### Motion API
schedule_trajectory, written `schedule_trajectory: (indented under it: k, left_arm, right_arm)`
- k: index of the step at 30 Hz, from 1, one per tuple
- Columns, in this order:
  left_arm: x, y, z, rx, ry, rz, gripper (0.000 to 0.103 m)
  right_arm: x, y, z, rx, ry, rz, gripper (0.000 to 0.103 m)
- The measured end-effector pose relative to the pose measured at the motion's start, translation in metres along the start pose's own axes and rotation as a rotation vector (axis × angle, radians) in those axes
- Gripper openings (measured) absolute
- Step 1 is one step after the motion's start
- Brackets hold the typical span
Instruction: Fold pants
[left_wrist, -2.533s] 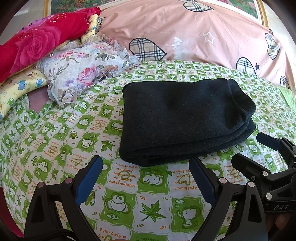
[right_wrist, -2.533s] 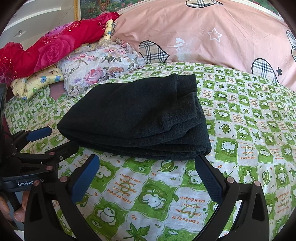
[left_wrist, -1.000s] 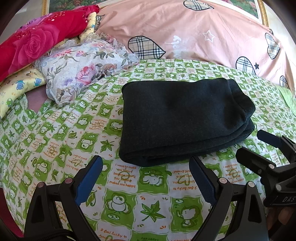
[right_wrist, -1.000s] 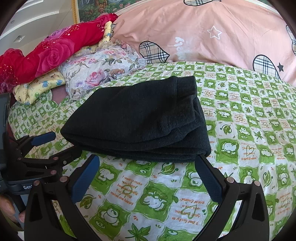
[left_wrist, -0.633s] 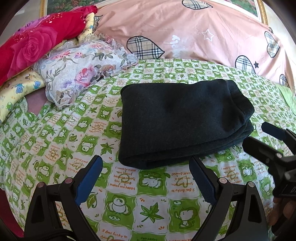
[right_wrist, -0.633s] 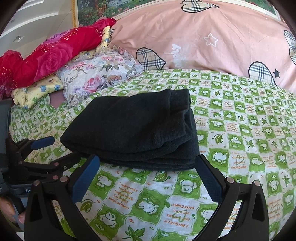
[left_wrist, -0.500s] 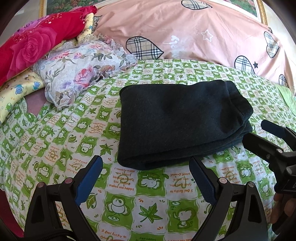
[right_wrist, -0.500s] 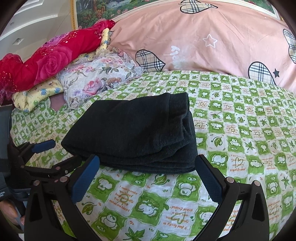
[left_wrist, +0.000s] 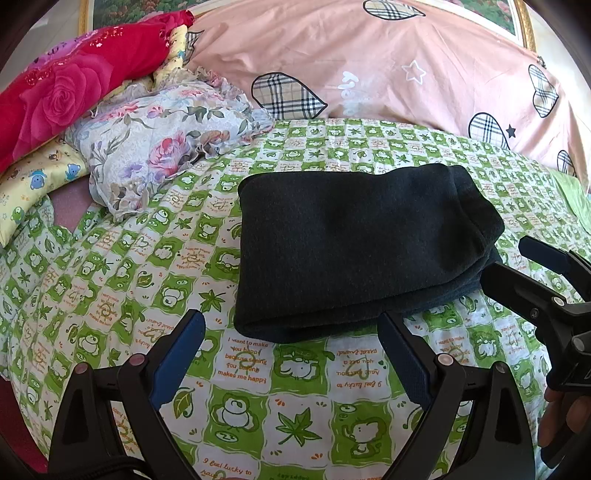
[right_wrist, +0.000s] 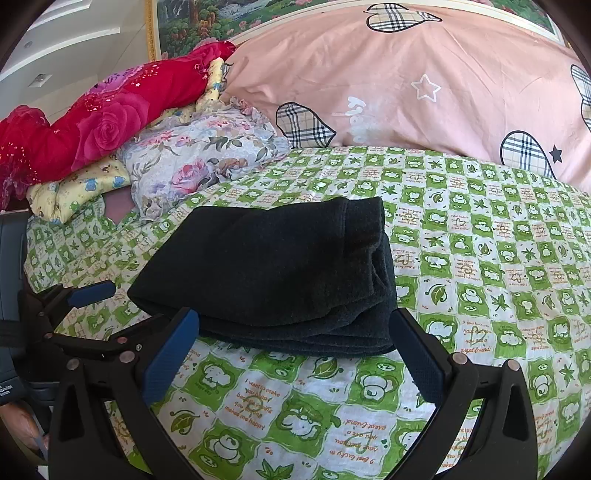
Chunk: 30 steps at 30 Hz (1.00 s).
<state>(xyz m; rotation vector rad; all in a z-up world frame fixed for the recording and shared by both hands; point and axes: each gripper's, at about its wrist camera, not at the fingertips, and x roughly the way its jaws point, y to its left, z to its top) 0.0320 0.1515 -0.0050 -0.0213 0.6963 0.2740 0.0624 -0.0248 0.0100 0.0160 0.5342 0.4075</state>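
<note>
The dark pants (left_wrist: 351, 243) lie folded in a thick rectangle on the green-and-white bed sheet (left_wrist: 295, 406); they also show in the right wrist view (right_wrist: 273, 266). My left gripper (left_wrist: 291, 358) is open and empty, just short of the stack's near edge. My right gripper (right_wrist: 291, 350) is open and empty, also at the near edge of the stack. The right gripper shows at the right of the left wrist view (left_wrist: 524, 266). The left gripper shows at the left of the right wrist view (right_wrist: 110, 310).
A floral pillow (left_wrist: 162, 147), a red rose blanket (left_wrist: 70, 85) and a yellow pillow (left_wrist: 26, 184) are piled at the back left. A large pink quilt (left_wrist: 406, 66) lies along the back. Bare sheet lies right of the pants (right_wrist: 498, 258).
Both grippers have drawn back a little from the folded pants and stay open. The pants have not moved.
</note>
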Motion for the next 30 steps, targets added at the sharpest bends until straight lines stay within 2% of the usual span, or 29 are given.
schedule_trajectory:
  k: [19,30]
  left_arm:
    - [0.002,0.008,0.016,-0.031,0.013,-0.005,0.095]
    - [0.01,0.008,0.022,-0.052,0.078,-0.003,0.094]
  right_arm:
    - [-0.001,-0.005,0.012,-0.002,-0.004,-0.003,0.102]
    - [0.003,-0.014,0.012,0.035,0.034,-0.011,0.103]
